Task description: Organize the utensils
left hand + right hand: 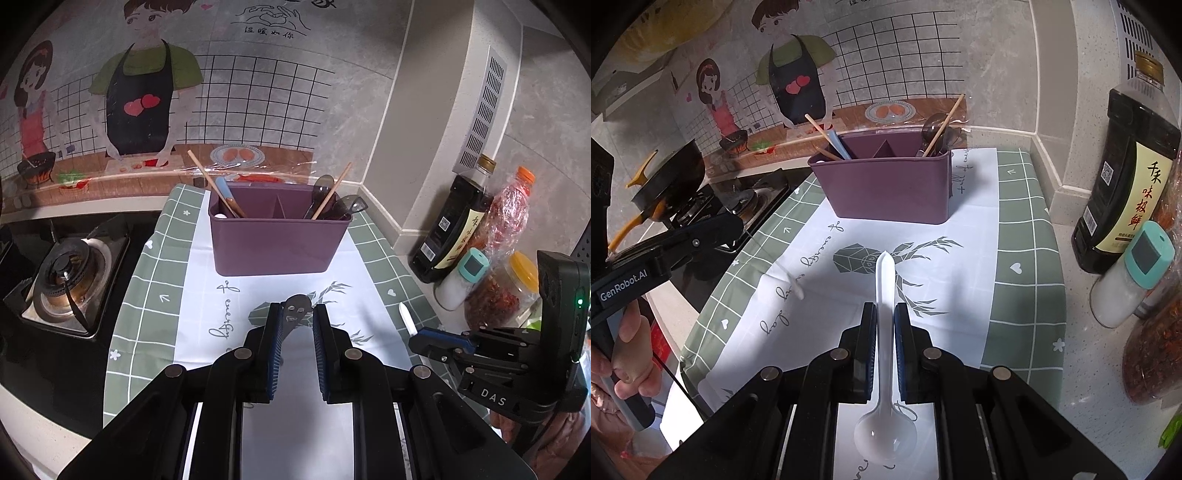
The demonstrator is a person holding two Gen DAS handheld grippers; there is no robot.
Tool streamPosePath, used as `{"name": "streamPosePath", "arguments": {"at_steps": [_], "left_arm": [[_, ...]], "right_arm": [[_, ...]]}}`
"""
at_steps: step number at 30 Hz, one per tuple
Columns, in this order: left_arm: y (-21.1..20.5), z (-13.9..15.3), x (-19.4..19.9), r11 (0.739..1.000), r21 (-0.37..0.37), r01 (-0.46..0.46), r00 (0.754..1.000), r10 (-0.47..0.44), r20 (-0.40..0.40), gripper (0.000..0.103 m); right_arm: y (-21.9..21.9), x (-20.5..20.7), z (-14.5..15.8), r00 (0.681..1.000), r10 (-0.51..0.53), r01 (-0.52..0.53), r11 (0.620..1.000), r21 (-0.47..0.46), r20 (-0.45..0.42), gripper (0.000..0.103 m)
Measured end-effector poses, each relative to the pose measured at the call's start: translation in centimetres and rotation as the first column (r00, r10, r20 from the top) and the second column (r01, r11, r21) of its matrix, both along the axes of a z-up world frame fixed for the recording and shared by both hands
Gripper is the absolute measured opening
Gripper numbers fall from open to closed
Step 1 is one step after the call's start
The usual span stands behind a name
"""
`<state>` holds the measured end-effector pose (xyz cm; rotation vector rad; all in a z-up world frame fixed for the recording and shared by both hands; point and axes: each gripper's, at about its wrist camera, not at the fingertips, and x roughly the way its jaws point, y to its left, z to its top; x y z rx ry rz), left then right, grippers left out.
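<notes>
To the left, a stove (70,280) stands beside the desk (155,258), and a pan (670,184) is seen on it in the right wrist view. The left tool (297,314) is held low over the cloth, its jaws closed partway on a dark, see-through utensil (296,308), of which only the rounded end shows between the pads. Whether it is firmly gripped cannot be told; if it is only lightly caught, it could be dropped on the way to the bin (277,236).

The bin stands at the far end of the cloth, divided into compartments: chopsticks (214,182) and a blue utensil (225,190) on its left side, dark spoons (325,195) and another chopstick on its right. Anything carried in carelessly could be knocked against these leaning handles, or the light bin could be pushed or tipped.

The right tool (885,314) is clenched on a clear spoon (885,332), held by the stem with the handle pointing forward and the bowl behind the jaws. The smooth stem could be let slip or swivel, and the bowl could be caught on the bin rim. Bottles (1126,177) and jars to the right could be struck by a wide swing.
</notes>
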<state>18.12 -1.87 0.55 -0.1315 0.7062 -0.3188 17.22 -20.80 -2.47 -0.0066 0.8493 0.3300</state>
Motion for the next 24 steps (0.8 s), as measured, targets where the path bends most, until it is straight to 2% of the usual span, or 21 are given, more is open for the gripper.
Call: {"name": "streamPosePath", "arguments": {"at_steps": [17,19,20,24], "left_arm": [[0.5,0.3,0.2,1.000,0.009,-0.013,1.000,0.013,0.000,0.014],[0.4,-0.1,1.0,1.000,0.019,0.009,1.000,-0.008,-0.023,0.015],[0.1,-0.8,1.9,0.998,0.024,0.052,0.997,-0.051,-0.052,0.017],[-1.8,-4.4,5.4,0.975,0.024,0.219,0.957,-0.210,-0.200,0.018]], "right_arm": [[-0.2,0.0,-0.1,1.000,-0.003,0.003,1.000,-0.002,0.000,0.008],[-0.4,0.1,-0.2,1.000,-0.008,0.008,1.000,-0.004,-0.005,0.009],[-0.5,0.1,-0.4,1.000,-0.009,0.009,1.000,-0.003,-0.009,0.009],[-0.7,0.6,-1.2,0.999,-0.022,0.022,1.000,-0.004,-0.035,0.008]]}}
